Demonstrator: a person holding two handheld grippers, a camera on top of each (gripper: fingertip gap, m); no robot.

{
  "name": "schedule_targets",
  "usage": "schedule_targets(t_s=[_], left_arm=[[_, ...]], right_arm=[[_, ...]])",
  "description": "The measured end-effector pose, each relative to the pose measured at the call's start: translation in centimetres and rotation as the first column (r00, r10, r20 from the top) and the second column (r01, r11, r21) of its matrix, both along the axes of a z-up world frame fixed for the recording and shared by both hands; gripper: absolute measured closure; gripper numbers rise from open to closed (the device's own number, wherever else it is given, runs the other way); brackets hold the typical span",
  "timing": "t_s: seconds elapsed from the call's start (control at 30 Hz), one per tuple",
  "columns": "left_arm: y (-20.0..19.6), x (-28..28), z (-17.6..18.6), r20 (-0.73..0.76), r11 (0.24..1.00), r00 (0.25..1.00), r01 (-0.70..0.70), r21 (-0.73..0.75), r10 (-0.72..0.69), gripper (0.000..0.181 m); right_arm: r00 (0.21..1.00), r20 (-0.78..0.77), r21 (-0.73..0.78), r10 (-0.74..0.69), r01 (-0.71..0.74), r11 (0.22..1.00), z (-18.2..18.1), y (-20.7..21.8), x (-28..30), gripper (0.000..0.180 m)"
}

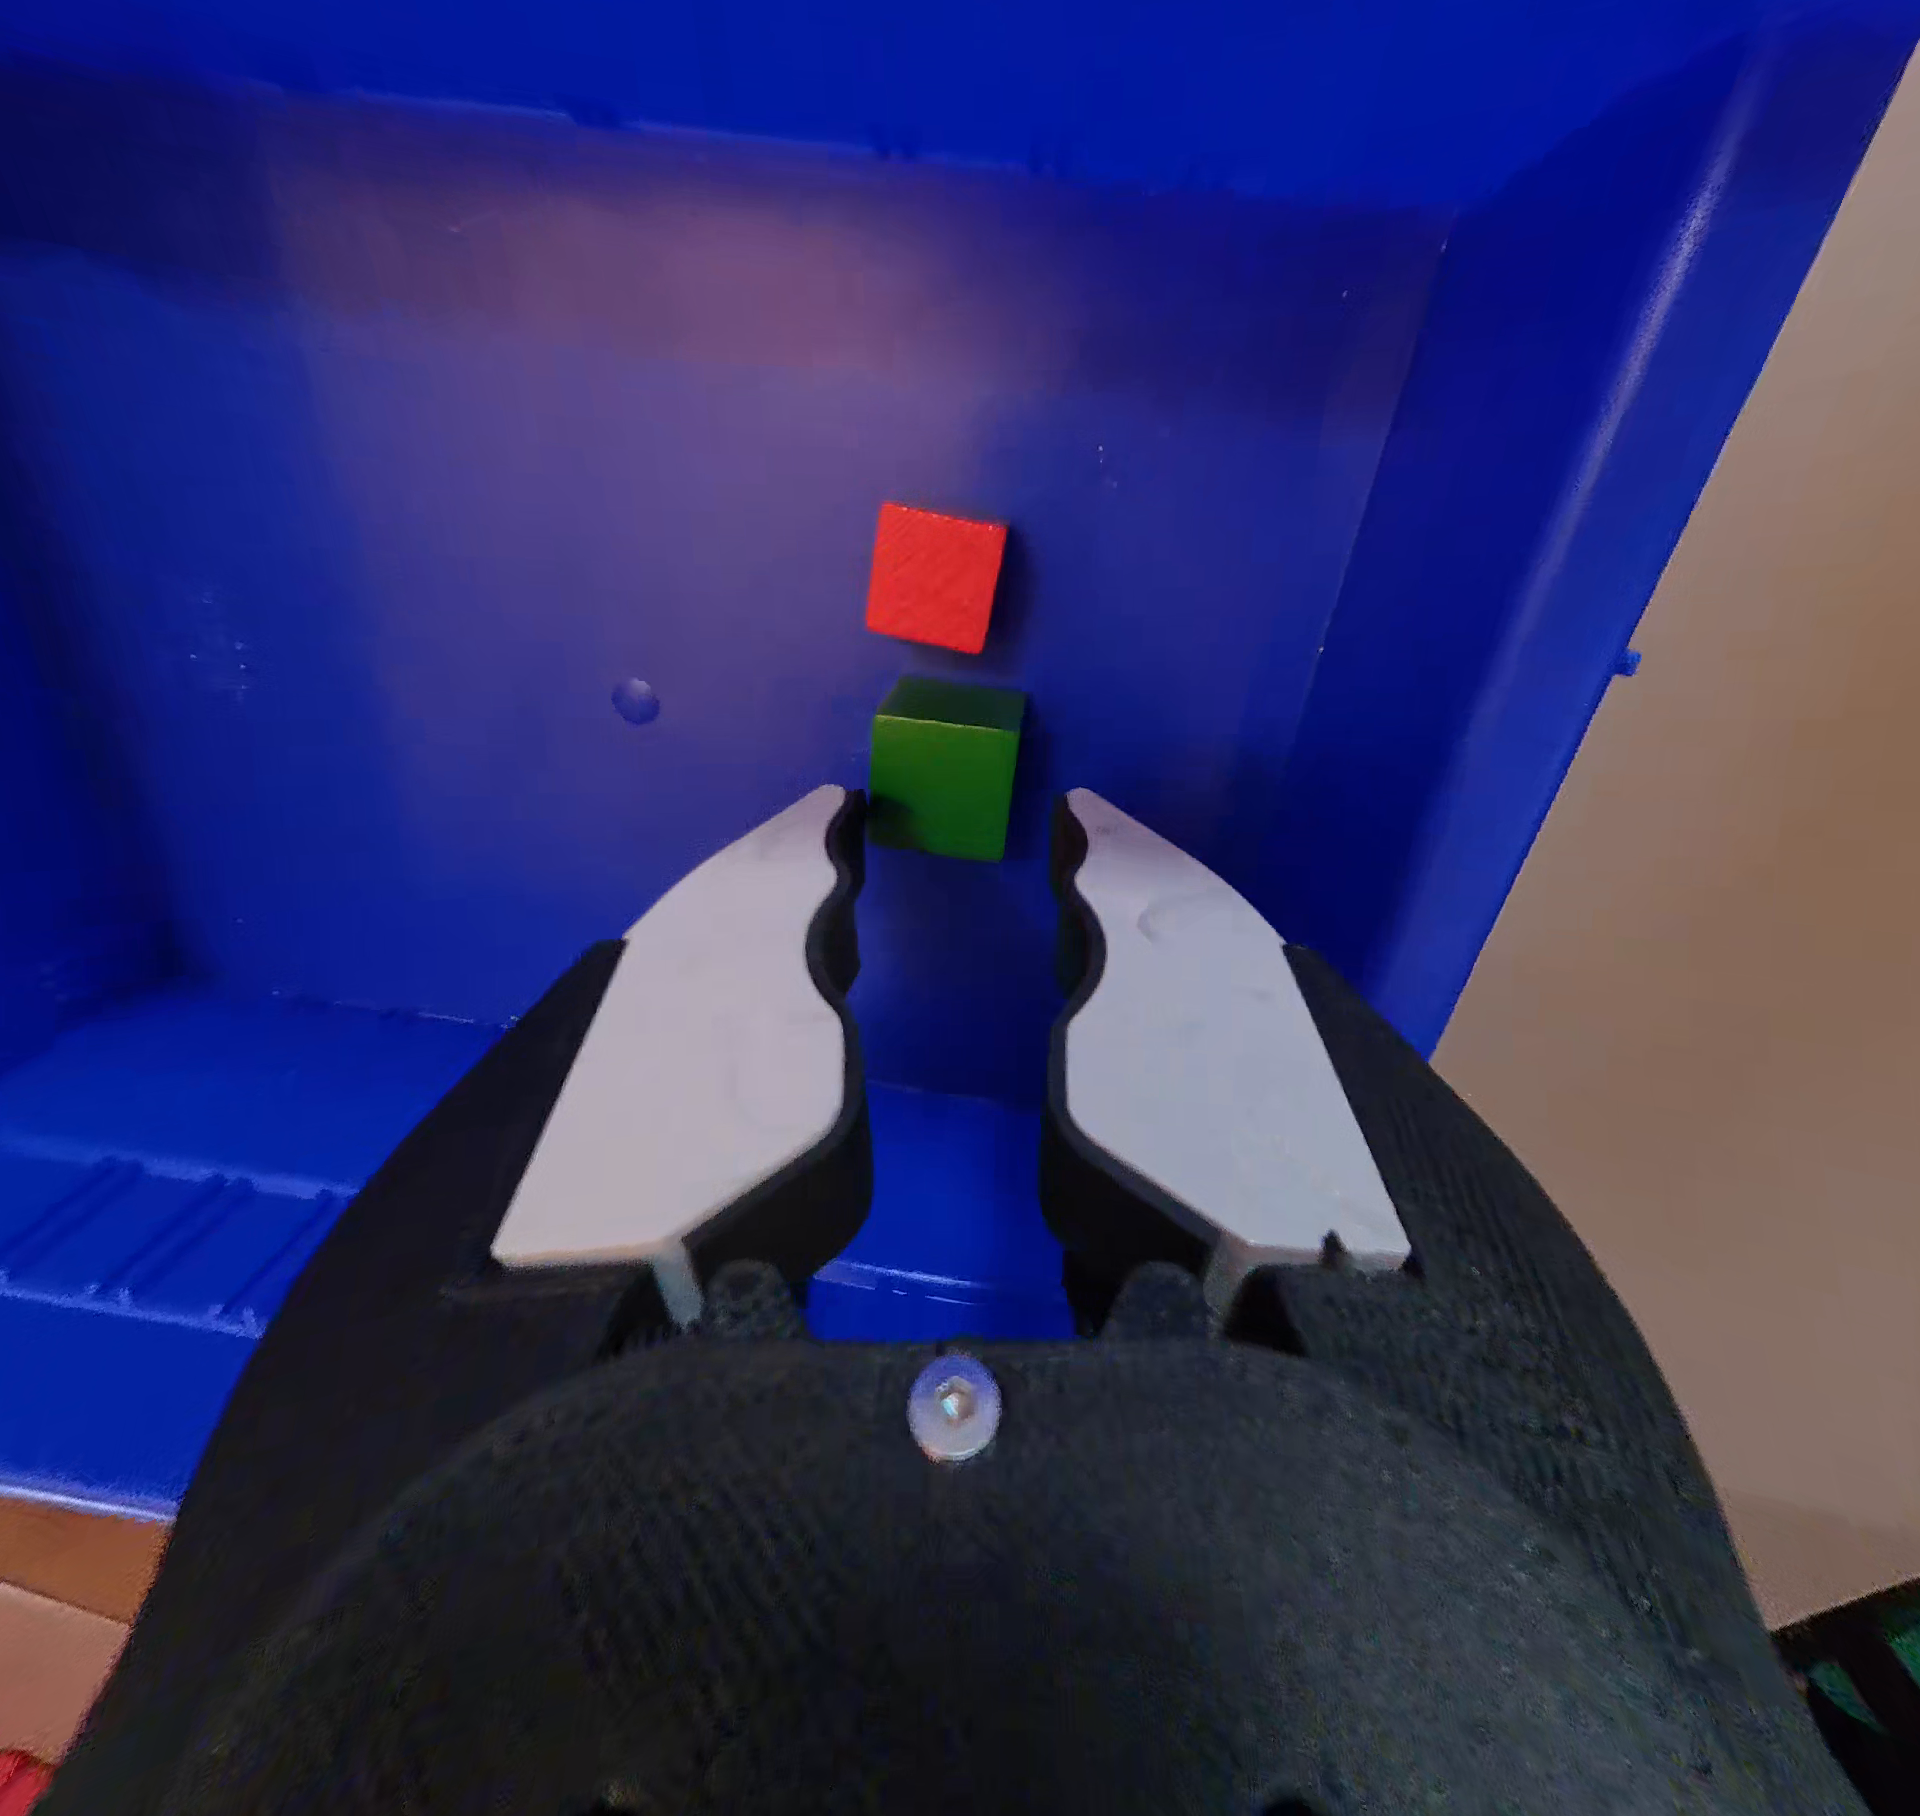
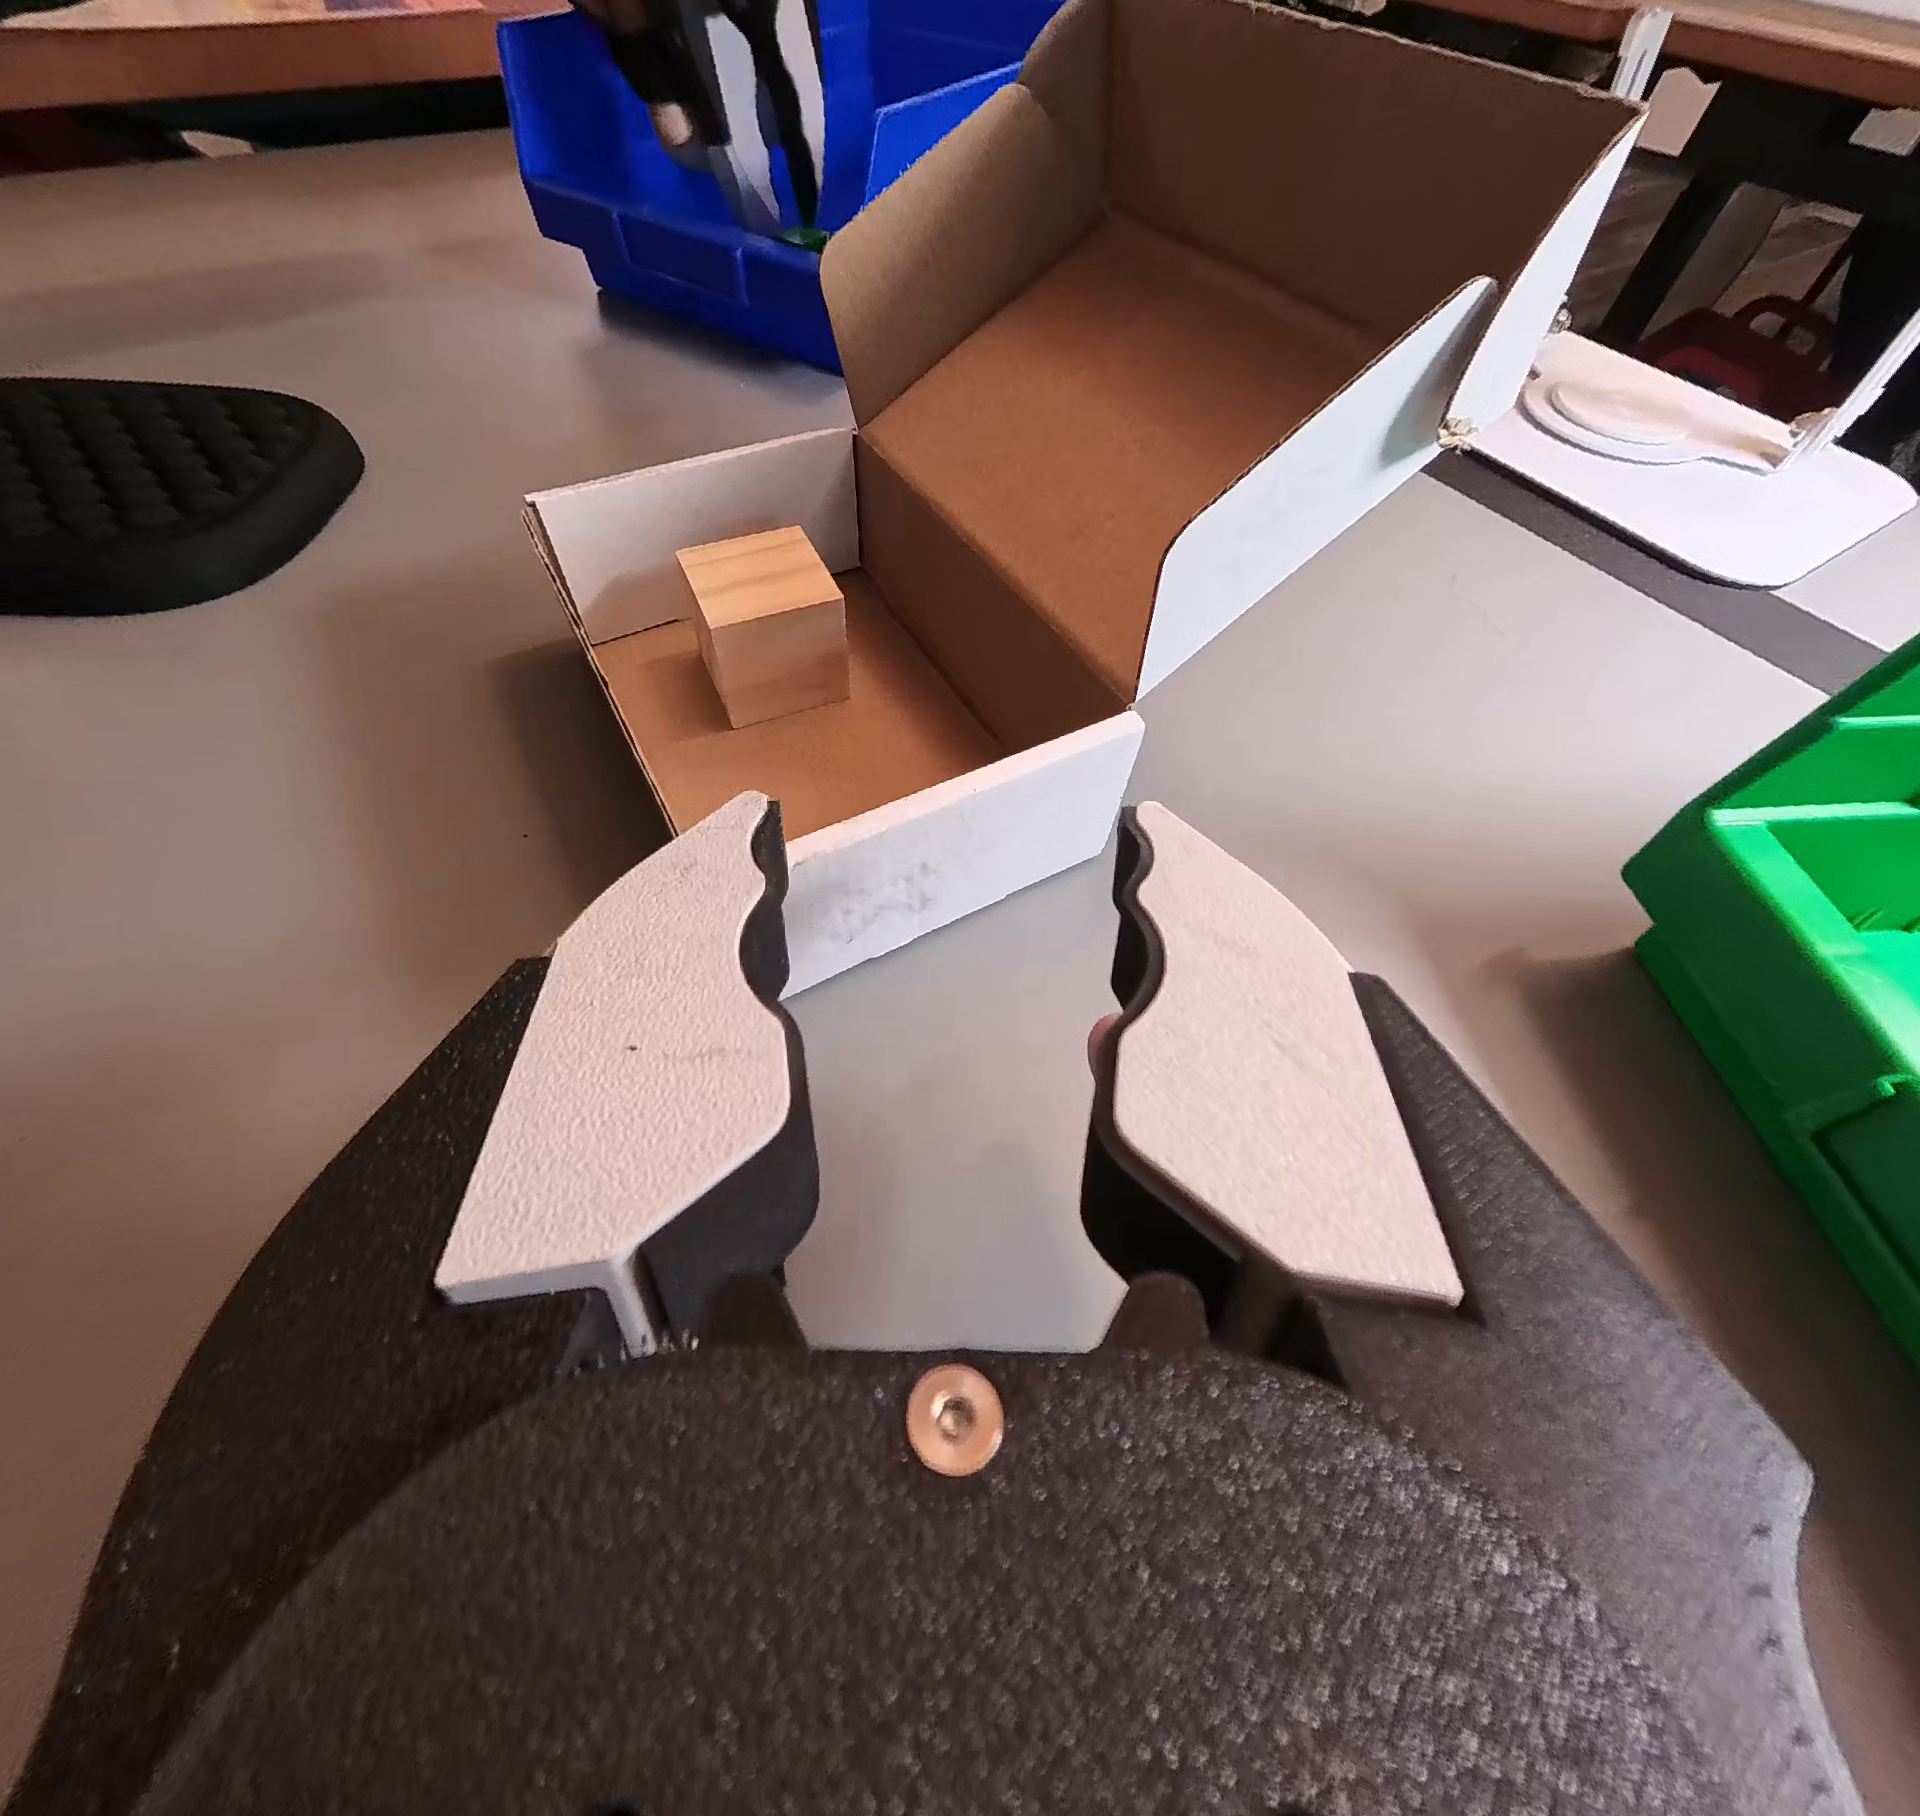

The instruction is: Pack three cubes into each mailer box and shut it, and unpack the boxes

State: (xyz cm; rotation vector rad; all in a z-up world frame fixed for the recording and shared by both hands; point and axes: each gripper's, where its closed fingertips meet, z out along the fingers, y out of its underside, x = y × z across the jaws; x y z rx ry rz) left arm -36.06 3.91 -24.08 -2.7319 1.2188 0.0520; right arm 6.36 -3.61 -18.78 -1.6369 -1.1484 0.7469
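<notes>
In the left wrist view my left gripper (image 1: 956, 810) is open inside a blue bin (image 1: 520, 519), its tips just short of a green cube (image 1: 943, 769) on the bin floor. A red cube (image 1: 935, 577) lies just beyond the green one. In the right wrist view my right gripper (image 2: 948, 821) is open and empty above the table, in front of an open white mailer box (image 2: 966, 852). One plain wooden cube (image 2: 764, 639) sits inside the box at its left. The lid (image 2: 1299, 135) stands up behind. The left gripper (image 2: 738, 93) shows reaching into the blue bin (image 2: 665, 228).
A green bin (image 2: 1797, 956) stands at the right of the grey table (image 2: 312, 831). A black textured pad (image 2: 135, 488) lies at the left. A white flat stand (image 2: 1683, 478) sits behind the box at the right. Other tables stand farther back. The tips of one gripper are about 45 centimetres away from the tips of the other. The left tips stand about 4 centimetres off the red cube (image 1: 935, 577). To reach the lid (image 2: 1299, 135) in a straight line is about 15 centimetres for my right fingers, about 35 centimetres for my left.
</notes>
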Motion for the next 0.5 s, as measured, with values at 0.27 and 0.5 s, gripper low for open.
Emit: schedule_targets(t_s=[0.27, 0.5], left_arm=[[0.0, 0.3, 0.1, -0.038, 1.0, 0.999, 0.002, -0.011, -0.002, 0.153], [0.5, 4.6, 8.2, 0.025, 0.987, 0.998, 0.057, 0.152, -0.061, 0.154]], right_arm=[[1.0, -0.005, 0.01, -0.008, 0.008, 1.0, 0.3, 0.1, 0.2, 0.12], [1.0, -0.01, 0.014, -0.009, 0.009, 1.0, 0.4, 0.1, 0.2, 0.12]])
